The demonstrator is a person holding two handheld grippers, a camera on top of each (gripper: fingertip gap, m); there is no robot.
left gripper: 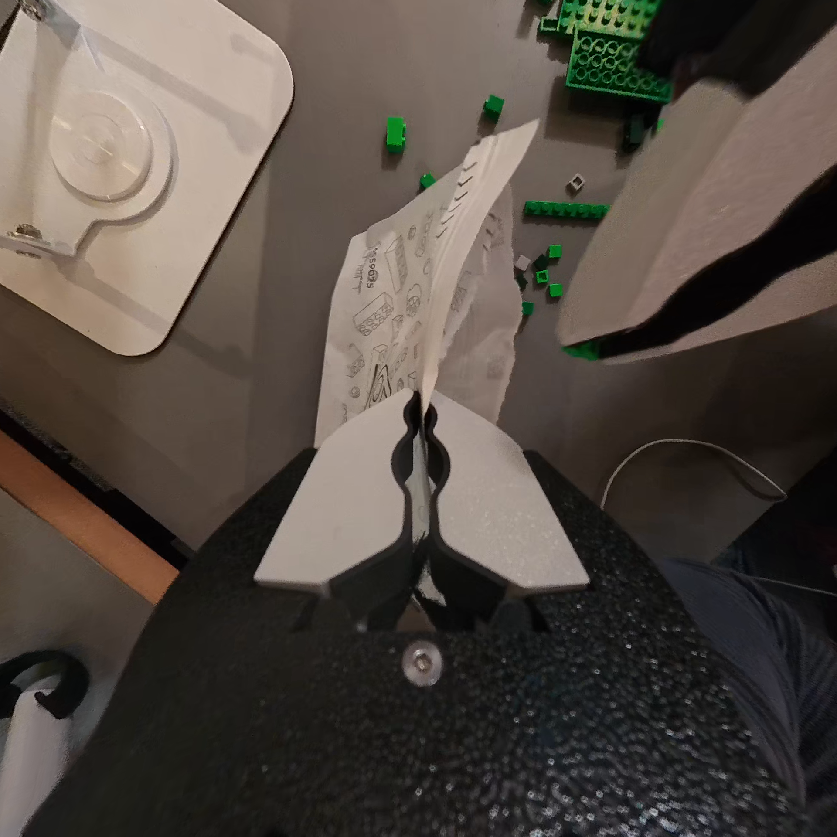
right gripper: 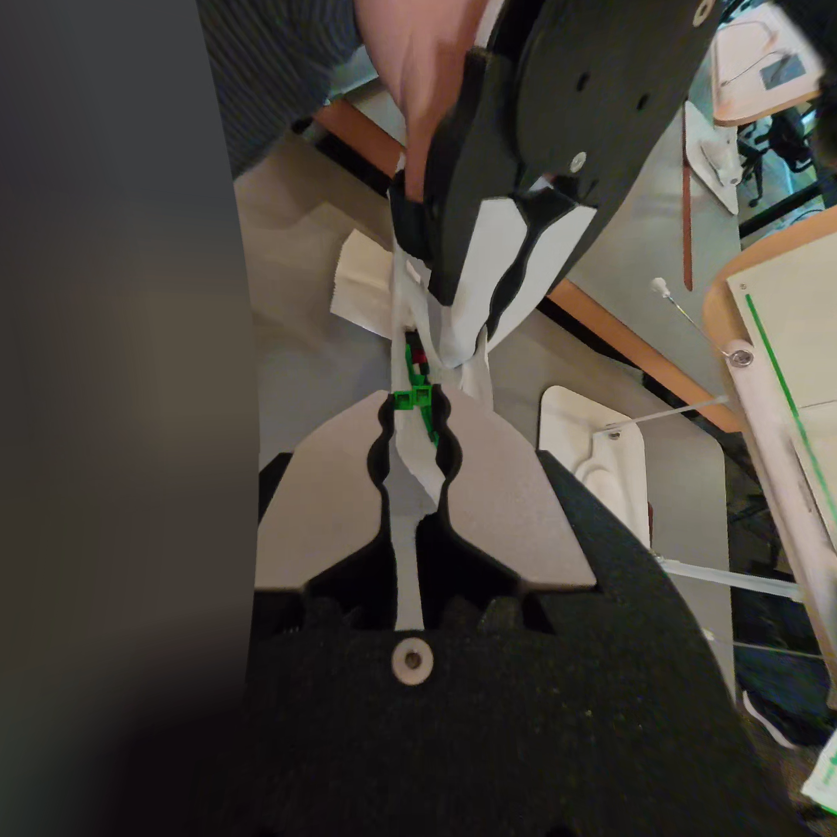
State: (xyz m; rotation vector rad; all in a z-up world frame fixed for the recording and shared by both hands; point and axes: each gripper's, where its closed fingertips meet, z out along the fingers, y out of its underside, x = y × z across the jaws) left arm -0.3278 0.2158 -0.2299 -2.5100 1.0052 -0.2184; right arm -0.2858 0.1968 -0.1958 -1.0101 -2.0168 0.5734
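My left gripper (left gripper: 419, 398) is shut on a torn white paper bag (left gripper: 389, 308) printed with brick drawings and holds it above a grey table (left gripper: 317, 90). Loose green bricks (left gripper: 395, 131), a green strip (left gripper: 566, 209) and a stack of green plates (left gripper: 607, 59) lie beyond it. My right gripper (left gripper: 589, 344) shows blurred at the right. In the right wrist view my right gripper (right gripper: 414, 398) is shut on the other part of the paper bag (right gripper: 410, 457), with small green bricks (right gripper: 410, 399) between its tips. The left gripper (right gripper: 480, 348), held by a hand (right gripper: 421, 90), pinches the bag just ahead.
A white rounded plate with a clear plastic mount (left gripper: 136, 158) lies at the table's left, and also shows in the right wrist view (right gripper: 589, 453). A thin cable (left gripper: 679, 453) loops near the table's wood-trimmed edge (left gripper: 68, 498). Other desks (right gripper: 779, 339) stand beyond. Some 6 cm of space lies between my two pairs of fingers.
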